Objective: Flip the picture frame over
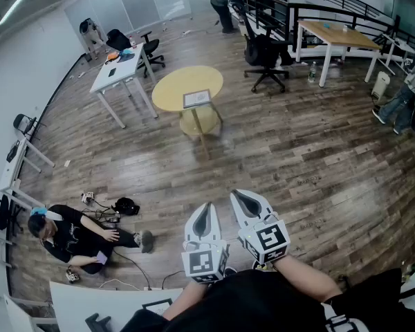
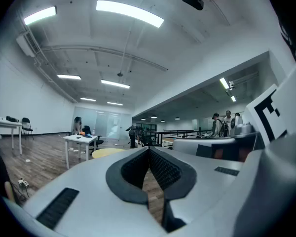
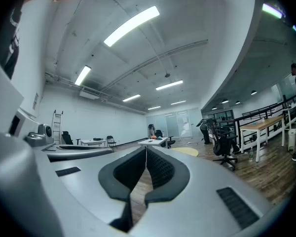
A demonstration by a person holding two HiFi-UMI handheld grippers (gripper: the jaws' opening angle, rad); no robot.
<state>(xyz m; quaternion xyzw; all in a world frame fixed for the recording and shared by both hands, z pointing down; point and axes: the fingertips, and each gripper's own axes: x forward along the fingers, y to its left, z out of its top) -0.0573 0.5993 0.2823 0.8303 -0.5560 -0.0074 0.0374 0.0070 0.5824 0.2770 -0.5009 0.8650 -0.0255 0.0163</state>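
Left of your left gripper (image 1: 207, 210), a person (image 1: 69, 235) sits on the wood floor (image 1: 297, 158), well apart from the jaws. Further ahead and left of that gripper there's a white desk (image 1: 120, 69) with small items on top, too small to name.

Left gripper: you hold it low and close to your body, pointing level. Jaws are closed, pad tips touching, nothing between them. Its own view shows only floor through the slot behind the tips.

Picture frame (image 1: 197, 99): it lies flat on the round yellow table (image 1: 173, 88), well ahead of both grippers. It's roughly in line with the left one and slightly left of the right one. Neither gripper touches it. In the left gripper view the round yellow table (image 2: 106, 152) peeks out just left of the jaw tips, far off. The frame can't be made out there.

Right gripper (image 1: 241, 199): it's just beside the left one, also level and close to you. Jaws are closed tip to tip and empty. In the right gripper view the round yellow table (image 3: 186, 152) sits just right of the tips, far off.

Ahead and right of the right gripper there's a black office chair (image 1: 266, 59). Beyond it is a wooden desk (image 1: 335, 34) with white legs, beside a black railing (image 1: 346, 5). Far right of that gripper, a second person (image 1: 408, 92) stands at the edge of the head view.
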